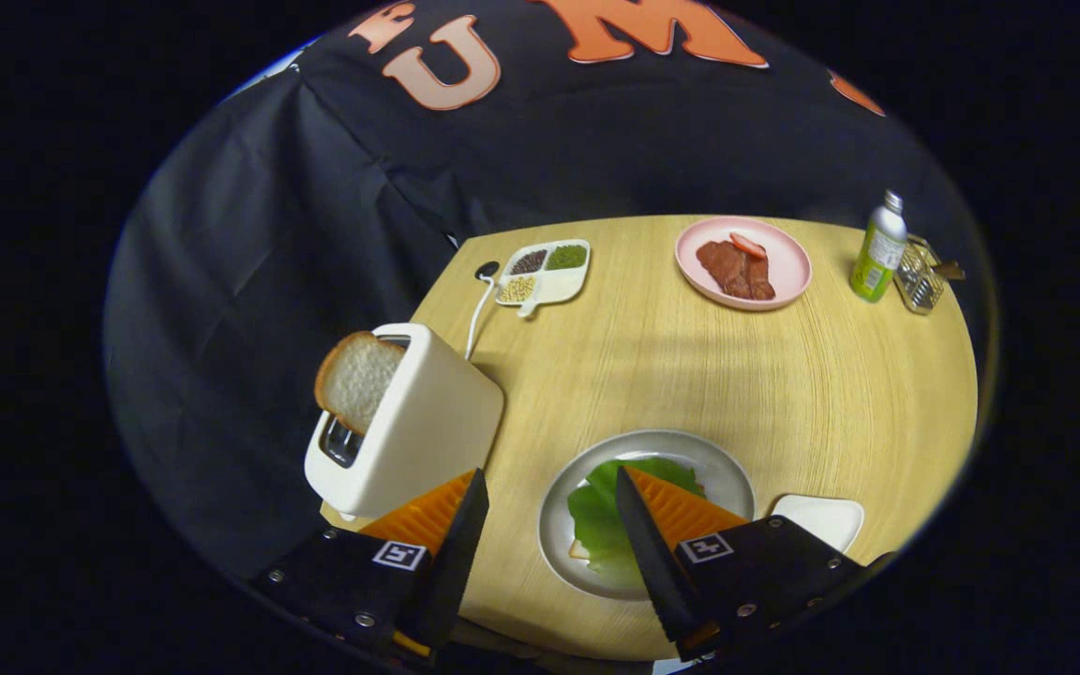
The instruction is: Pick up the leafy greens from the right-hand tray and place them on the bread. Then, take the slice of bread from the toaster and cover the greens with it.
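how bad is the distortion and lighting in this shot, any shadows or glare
Gripper view: strong fisheye bend, the table edge curves and the toaster leans; light is even and dim toward the rim, with a soft shadow band across the tabletop; no harsh glare, just a mild sheen on the grey plate; the greens and the open claw stay sharp.

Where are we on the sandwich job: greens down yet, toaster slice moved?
Done: leafy greens lie on the bread on the grey plate. In hand: nothing; gripper open above the table. Left: bread slice sits in the toaster, to be laid over the greens.
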`<action>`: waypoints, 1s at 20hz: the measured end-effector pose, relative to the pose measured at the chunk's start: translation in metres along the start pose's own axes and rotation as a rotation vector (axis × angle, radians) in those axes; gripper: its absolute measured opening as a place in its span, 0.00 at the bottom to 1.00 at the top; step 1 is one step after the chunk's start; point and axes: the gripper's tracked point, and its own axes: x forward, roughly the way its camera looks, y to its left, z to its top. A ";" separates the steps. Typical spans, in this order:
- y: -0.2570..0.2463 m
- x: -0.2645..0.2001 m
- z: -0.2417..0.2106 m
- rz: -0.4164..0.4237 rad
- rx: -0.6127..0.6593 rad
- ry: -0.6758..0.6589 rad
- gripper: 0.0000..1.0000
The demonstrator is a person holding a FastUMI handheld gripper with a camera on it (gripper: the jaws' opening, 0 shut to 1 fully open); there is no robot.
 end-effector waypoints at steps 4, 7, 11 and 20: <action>0.050 -0.007 0.040 -0.001 -0.068 -0.027 0.94; 0.086 0.001 0.055 0.004 -0.098 -0.007 0.94; 0.130 0.030 0.068 -0.001 -0.102 0.047 0.94; 0.155 0.090 0.063 -0.141 -0.115 0.181 0.87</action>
